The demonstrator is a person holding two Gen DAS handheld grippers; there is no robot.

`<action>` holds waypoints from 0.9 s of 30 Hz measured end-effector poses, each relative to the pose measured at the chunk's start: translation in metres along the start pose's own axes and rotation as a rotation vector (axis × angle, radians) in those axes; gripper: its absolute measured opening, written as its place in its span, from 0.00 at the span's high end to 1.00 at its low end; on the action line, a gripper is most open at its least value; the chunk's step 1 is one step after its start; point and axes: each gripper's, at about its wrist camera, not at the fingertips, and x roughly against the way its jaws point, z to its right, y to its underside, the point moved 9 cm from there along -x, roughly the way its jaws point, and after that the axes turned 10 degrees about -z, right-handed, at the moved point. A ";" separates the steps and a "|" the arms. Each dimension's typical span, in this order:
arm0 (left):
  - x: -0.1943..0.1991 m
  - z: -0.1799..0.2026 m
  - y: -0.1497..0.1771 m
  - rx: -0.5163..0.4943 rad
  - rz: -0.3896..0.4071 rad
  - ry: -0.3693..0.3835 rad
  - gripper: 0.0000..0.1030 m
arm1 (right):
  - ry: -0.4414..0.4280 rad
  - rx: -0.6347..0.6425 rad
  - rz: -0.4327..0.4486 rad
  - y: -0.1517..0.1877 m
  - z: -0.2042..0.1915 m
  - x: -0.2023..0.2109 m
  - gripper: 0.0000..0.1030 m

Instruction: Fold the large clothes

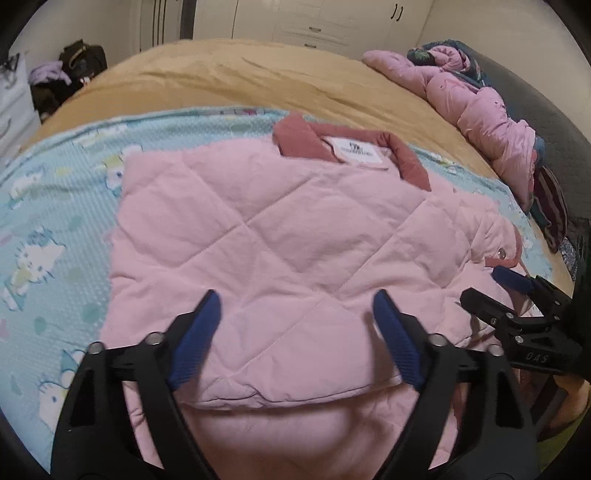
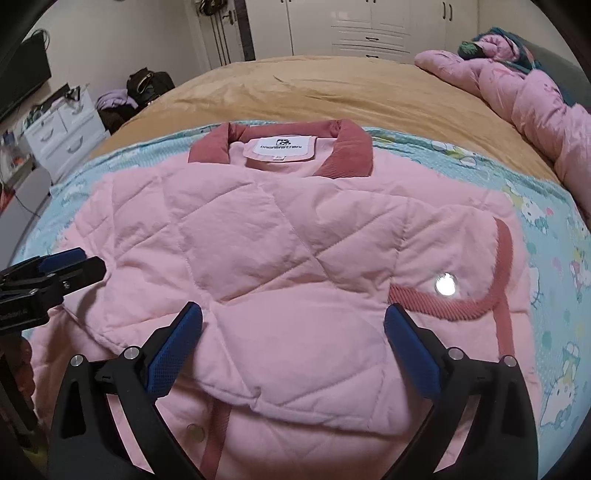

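A pink quilted jacket point(image 1: 266, 240) with a dark rose collar point(image 1: 295, 133) lies folded on a light blue cartoon-print sheet point(image 1: 55, 206). It also fills the right wrist view point(image 2: 280, 243), collar point(image 2: 351, 144) at the far side, a silver snap point(image 2: 445, 284) on its right part. My left gripper point(image 1: 295, 306) is open just above the jacket's near half, holding nothing. My right gripper point(image 2: 293, 317) is open above the near edge, holding nothing. Each gripper shows in the other's view: the right one point(image 1: 517, 295) at the right, the left one point(image 2: 70, 266) at the left.
The sheet lies on a bed with a tan blanket point(image 2: 332, 81). A pink duvet point(image 2: 535, 103) is bunched along the bed's right side. White drawers point(image 2: 62, 133) and a dark bag point(image 2: 147, 85) stand left of the bed; wardrobes point(image 2: 369, 26) behind.
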 end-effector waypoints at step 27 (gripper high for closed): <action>0.084 0.013 0.005 0.004 0.155 -0.018 0.09 | -0.035 -0.062 0.140 0.016 0.002 0.107 0.04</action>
